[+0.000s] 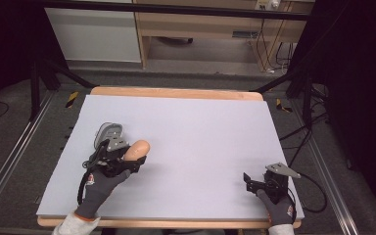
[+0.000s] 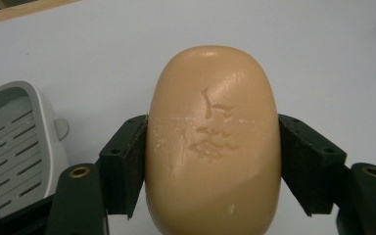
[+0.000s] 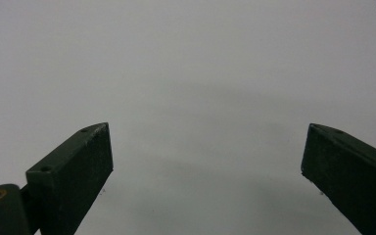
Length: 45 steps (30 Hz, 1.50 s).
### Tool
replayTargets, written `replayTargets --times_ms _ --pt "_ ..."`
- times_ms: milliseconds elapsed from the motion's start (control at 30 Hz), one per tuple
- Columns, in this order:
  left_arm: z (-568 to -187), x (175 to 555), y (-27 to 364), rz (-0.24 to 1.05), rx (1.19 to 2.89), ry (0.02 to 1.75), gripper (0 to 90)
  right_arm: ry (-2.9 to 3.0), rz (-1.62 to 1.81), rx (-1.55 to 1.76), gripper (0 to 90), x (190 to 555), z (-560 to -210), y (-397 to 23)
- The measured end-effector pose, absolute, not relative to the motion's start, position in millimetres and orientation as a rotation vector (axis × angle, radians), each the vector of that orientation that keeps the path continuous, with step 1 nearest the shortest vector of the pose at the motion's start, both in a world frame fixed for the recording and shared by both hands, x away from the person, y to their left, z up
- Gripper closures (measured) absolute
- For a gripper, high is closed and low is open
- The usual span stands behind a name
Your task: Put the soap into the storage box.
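A tan oval bar of soap (image 2: 213,142) with a stamped mark on top sits between the jaws of my left gripper (image 2: 213,161), which is shut on its sides. From the high view the soap (image 1: 138,148) is at the table's left, with the left gripper (image 1: 129,159) behind it. A grey slotted soap dish (image 1: 108,133) lies just beyond and left of that hand; its ribbed tray (image 2: 14,147) shows in the left gripper view. My right gripper (image 1: 247,181) rests near the front right edge, jaws wide apart (image 3: 205,166) over bare surface.
The white table top (image 1: 191,132) has a wooden rim at the back. Dark frame legs and cables stand on the floor at both sides. A wooden cabinet stands behind the table.
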<state>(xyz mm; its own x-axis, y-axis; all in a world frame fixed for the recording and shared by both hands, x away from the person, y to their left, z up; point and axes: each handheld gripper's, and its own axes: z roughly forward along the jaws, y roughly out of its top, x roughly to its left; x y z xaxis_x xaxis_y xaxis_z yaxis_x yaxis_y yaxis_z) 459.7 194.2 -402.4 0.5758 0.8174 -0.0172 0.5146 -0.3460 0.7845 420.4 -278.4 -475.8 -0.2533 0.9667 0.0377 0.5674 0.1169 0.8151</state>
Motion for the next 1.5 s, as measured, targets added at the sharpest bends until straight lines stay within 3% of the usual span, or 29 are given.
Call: replayTargets --times_ms 833,1500 --pt "-388.7 482.7 239.5 0.565 1.906 1.195 31.5 1.891 1.002 1.485 5.2 423.1 -476.1 -276.5" --pt "-403.0 514.9 260.2 0.593 1.859 1.316 31.5 1.890 0.993 1.496 5.1 423.8 -476.3 -275.9"
